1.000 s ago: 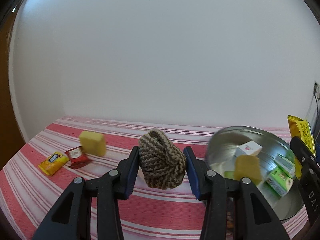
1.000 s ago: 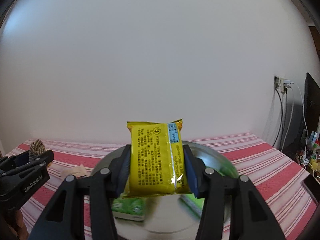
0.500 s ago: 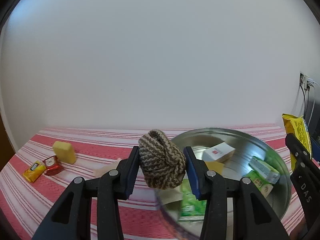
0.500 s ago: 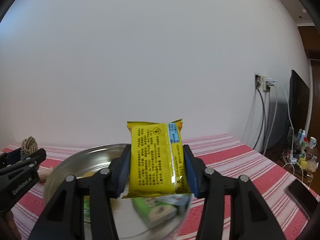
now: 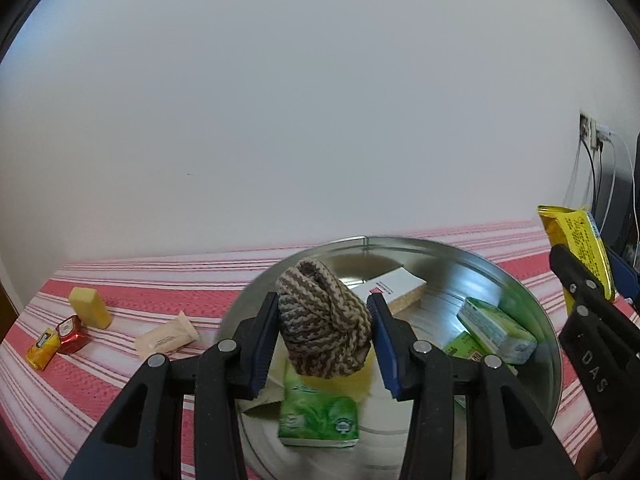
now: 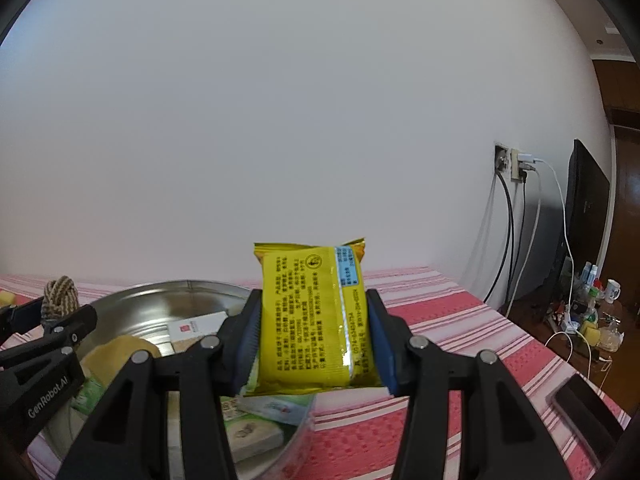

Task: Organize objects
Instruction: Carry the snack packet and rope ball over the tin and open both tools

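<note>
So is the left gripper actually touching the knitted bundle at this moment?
Touching. In the left wrist view both blue pads of the left gripper press against the sides of the knitted bundle, holding it clear above the metal basin.

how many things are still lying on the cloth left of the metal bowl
4: cream packet nearest the bowl, yellow block behind, red packet and yellow packet at far left. Others may be hidden.

Brown-and-beige striped knit bundle (image 5: 322, 328), yellow packet (image 6: 314, 320) (blue label), red-striped tablecloth (image 5: 100, 376).
</note>
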Demonstrator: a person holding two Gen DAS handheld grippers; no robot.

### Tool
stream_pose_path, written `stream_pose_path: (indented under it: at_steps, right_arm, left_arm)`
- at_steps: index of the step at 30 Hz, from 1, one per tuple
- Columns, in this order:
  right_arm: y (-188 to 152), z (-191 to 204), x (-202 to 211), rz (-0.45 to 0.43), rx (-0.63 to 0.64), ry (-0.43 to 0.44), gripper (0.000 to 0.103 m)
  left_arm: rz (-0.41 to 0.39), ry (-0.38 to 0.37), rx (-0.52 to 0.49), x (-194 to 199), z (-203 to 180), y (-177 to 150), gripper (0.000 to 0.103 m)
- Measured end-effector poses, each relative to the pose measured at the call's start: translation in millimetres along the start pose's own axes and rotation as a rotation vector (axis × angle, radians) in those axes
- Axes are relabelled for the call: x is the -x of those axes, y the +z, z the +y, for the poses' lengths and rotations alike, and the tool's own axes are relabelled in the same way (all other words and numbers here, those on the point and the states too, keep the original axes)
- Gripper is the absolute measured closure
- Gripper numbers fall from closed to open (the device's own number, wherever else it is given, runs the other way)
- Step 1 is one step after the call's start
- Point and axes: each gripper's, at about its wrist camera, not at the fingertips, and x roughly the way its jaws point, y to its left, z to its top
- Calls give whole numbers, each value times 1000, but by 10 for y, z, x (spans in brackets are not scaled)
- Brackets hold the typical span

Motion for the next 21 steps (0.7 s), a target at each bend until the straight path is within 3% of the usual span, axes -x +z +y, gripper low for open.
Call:
stream_pose_path:
  at_steps: [17, 19, 21]
  right_arm:
    - [-146, 132, -179, 125, 42, 100, 53]
    - [-167, 161, -193, 134, 56, 104, 53]
    - [-185, 171, -199, 143, 60, 117, 53]
  left_arm:
    - [113, 57, -51, -186, -158, -48, 56]
    - [125, 42, -48, -186, -153, -48, 54]
    - [125, 22, -41, -179, -145, -39, 41]
